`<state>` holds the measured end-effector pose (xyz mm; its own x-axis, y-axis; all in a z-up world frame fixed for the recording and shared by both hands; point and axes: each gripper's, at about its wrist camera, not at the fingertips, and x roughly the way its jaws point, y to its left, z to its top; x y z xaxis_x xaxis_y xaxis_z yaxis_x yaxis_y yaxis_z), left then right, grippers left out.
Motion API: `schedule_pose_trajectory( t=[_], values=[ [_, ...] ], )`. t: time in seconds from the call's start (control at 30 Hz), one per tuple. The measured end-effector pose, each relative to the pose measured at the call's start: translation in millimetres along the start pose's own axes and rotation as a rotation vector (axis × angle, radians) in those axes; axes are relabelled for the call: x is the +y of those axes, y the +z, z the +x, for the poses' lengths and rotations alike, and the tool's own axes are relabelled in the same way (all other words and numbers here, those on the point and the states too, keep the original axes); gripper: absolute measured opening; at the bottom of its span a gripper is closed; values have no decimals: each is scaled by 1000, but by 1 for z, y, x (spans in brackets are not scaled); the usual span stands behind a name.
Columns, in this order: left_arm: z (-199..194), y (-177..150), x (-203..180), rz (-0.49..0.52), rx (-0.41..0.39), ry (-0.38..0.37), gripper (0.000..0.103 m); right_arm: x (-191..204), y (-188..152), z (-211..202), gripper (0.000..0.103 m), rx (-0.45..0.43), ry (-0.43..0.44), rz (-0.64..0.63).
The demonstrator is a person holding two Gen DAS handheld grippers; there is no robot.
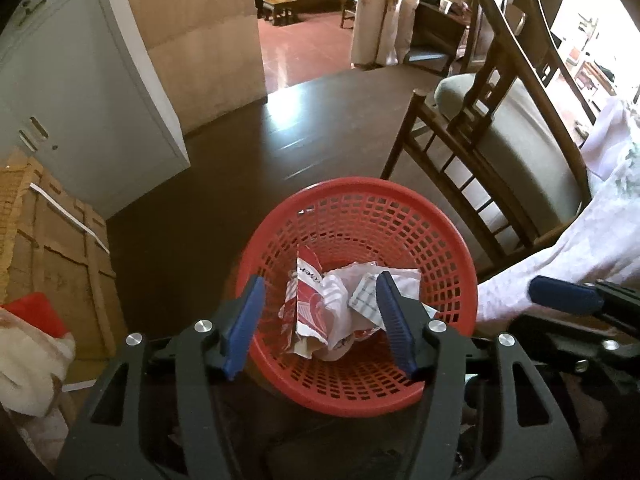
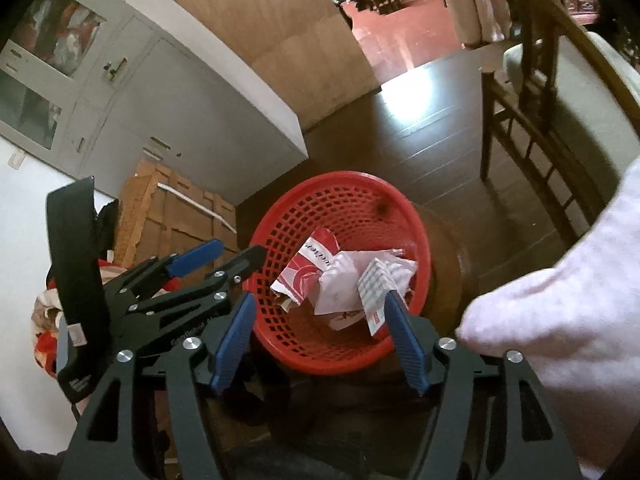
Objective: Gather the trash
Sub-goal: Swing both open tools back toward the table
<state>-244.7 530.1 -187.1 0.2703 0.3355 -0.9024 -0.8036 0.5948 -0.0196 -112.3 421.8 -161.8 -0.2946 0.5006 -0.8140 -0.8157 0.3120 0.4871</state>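
A red mesh basket [image 1: 360, 184] stands below both grippers, and in the right wrist view the basket [image 2: 340, 178] rests on a round brown surface. Inside lie a crumpled red-and-white wrapper [image 1: 312, 308], white paper [image 1: 356, 276] and a checked scrap [image 1: 364, 300]. My left gripper [image 1: 320, 280] hangs open over the basket's near rim, with nothing pressed between its blue pads. My right gripper [image 2: 319, 297] is also open above the same trash: the wrapper [image 2: 304, 276] and the checked scrap [image 2: 374, 280]. The left gripper [image 2: 224, 258] shows at the left of the right wrist view.
A wooden chair [image 1: 472, 160] with a pale cushion stands right of the basket. A grey metal cabinet [image 1: 80, 92] and cardboard boxes [image 1: 60, 240] are on the left. White cloth [image 2: 560, 300] hangs at the right. Dark floor [image 1: 260, 152] stretches behind the basket.
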Motion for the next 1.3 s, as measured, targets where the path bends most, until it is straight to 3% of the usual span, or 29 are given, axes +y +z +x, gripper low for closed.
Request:
schedule_pose_trajectory(
  t=[0.17,0.33,0.4,0.5,0.7,0.9,1.03,1.1,1.3],
  values=[
    [-29,6,-2,-12,-57,25,59,14,-6,-49,69,-97,-16,-58],
    [-71,17,-15,2,-131,13,61,27,-24,-117,83,-252,-47,-131],
    [-95,20,-29,22,-183,-12,69,23,-35,-145,91,-317,-75,-136],
    [-125,20,-58,95,-261,-41,76,6,-61,-198,93,-438,-156,-104],
    [-161,10,-142,260,-307,-185,81,-51,-126,-290,97,-617,-379,50],
    [-187,-13,-251,464,-332,-303,81,-115,-204,-364,97,-727,-525,263],
    [-200,-34,-317,582,-325,-404,81,-151,-255,-402,97,-784,-609,396],
    [-209,-45,-353,643,-314,-494,81,-166,-274,-412,97,-799,-645,445],
    [-223,-77,-437,804,-331,-560,81,-202,-327,-448,97,-856,-758,562]
  ],
)
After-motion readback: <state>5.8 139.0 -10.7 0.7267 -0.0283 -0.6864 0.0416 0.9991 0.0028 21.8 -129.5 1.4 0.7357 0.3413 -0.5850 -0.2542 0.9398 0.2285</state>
